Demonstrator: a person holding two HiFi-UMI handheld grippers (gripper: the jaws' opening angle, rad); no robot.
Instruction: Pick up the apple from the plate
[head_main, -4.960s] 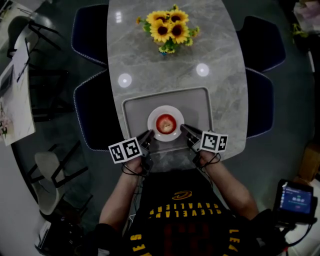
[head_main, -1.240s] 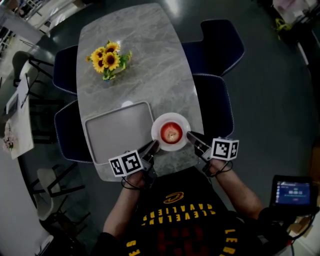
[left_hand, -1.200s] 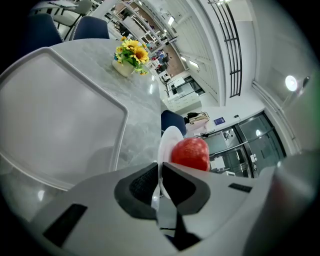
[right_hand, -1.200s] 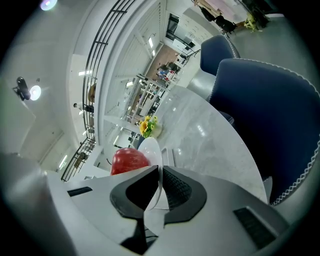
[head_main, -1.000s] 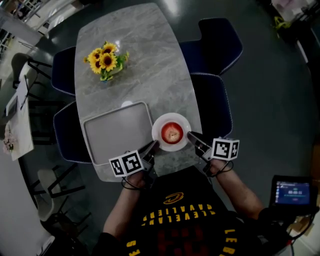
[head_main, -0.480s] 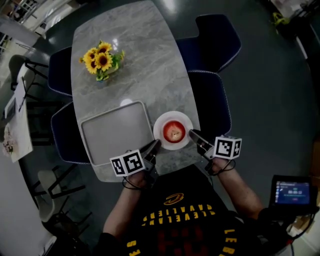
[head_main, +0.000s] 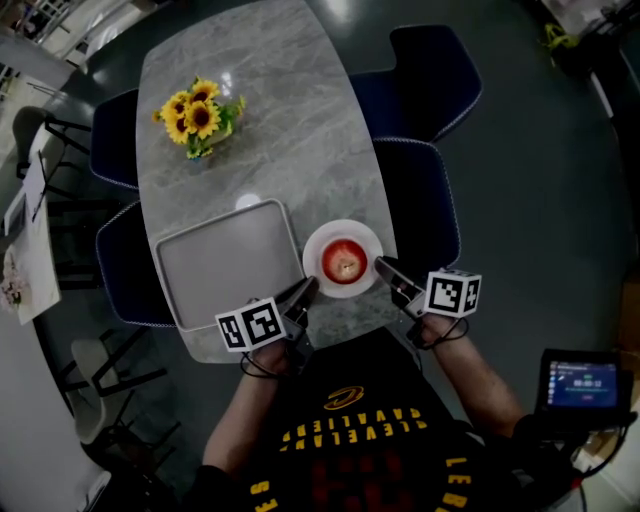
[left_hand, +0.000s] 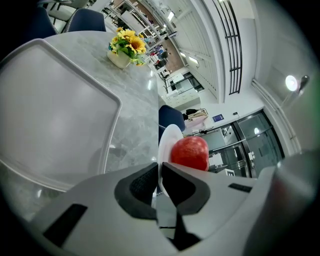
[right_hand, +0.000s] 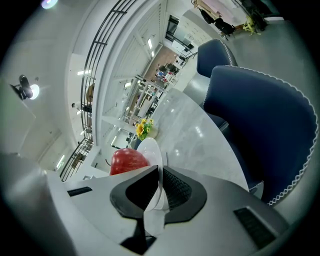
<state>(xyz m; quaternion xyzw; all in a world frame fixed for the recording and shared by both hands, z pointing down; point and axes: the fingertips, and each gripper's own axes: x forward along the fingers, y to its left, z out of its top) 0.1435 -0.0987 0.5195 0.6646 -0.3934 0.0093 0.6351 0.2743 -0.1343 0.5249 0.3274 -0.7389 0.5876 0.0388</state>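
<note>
Head view, person: dark shirt (head_main: 355, 440) with yellow lettering at the bottom edge, both forearms reaching forward over the table's near end.
device: small lit screen (head_main: 583, 382) at the person's right, off the table.
left gripper (head_main: 308, 290): marker cube (head_main: 250, 325) nearest the person; the left gripper view shows its jaws closed onto the left rim of the plate (head_main: 343, 226), the thin white edge pinched between the dark pads (left_hand: 136, 189).
right gripper (head_main: 380, 266): marker cube (head_main: 453, 292) at its rear; the right gripper view shows its jaws clamped the same way on the plate's right rim.
plate: white, round, over the near right part of the table, gripped from both sides; whether it rests on the stone or is raised cannot be told.
apple (head_main: 343, 262): red, on the middle of the plate, between the two gripper tips and touched by neither.
tray (head_main: 225, 265): grey, rounded corners, just left of the plate.
table (head_main: 270, 150): grey marble, long, with rounded ends.
chairs: dark blue; the nearest right one (head_main: 418, 215) is just beyond the plate.
sunflowers (head_main: 195, 115): yellow bunch at the far left of the table, well apart from the plate.
</note>
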